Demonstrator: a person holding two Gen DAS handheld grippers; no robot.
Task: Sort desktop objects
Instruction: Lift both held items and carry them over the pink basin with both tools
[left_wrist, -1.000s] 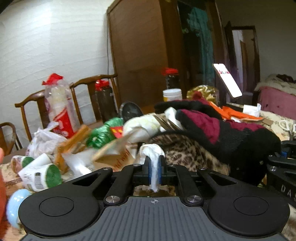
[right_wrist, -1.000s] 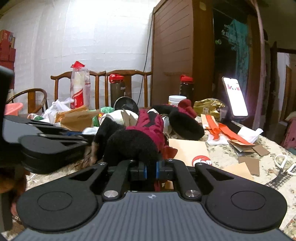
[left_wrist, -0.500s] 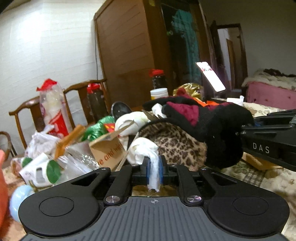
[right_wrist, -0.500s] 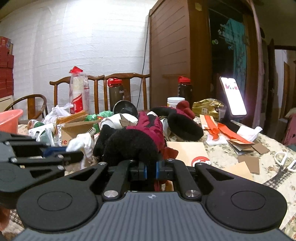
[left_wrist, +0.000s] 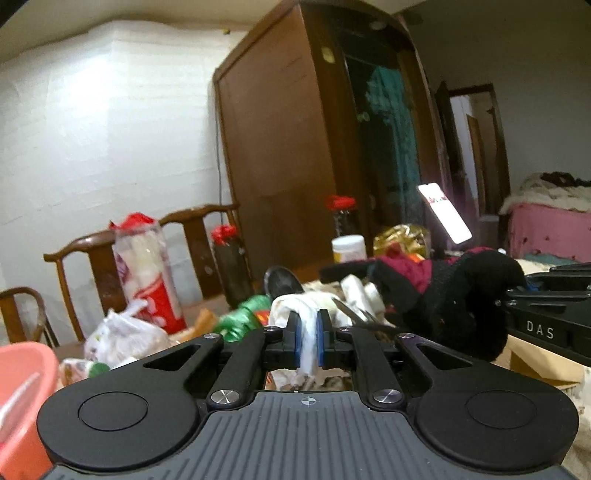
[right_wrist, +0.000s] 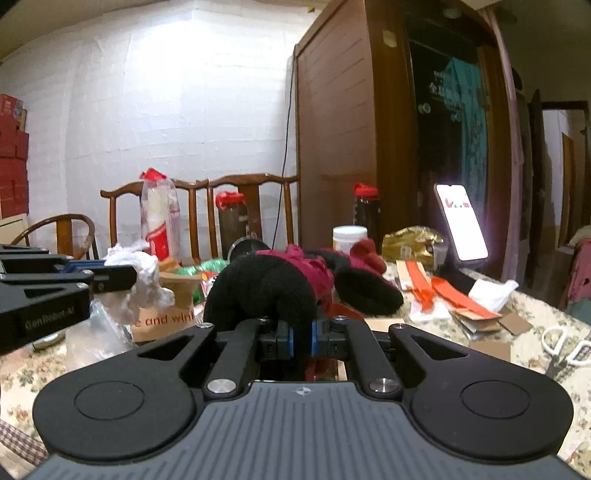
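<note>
Both grips were soft loads, held above the table's near edge.
Your right gripper (right_wrist: 302, 339) pinched the floppy black garment (right_wrist: 273, 291) by one fold; your left gripper (left_wrist: 308, 341) clamped the light, crushable tissue (left_wrist: 308, 332).

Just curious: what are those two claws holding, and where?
Left claw pinches a white rag by a bunched fold; right claw grips a black woolly garment by its edge.
</note>
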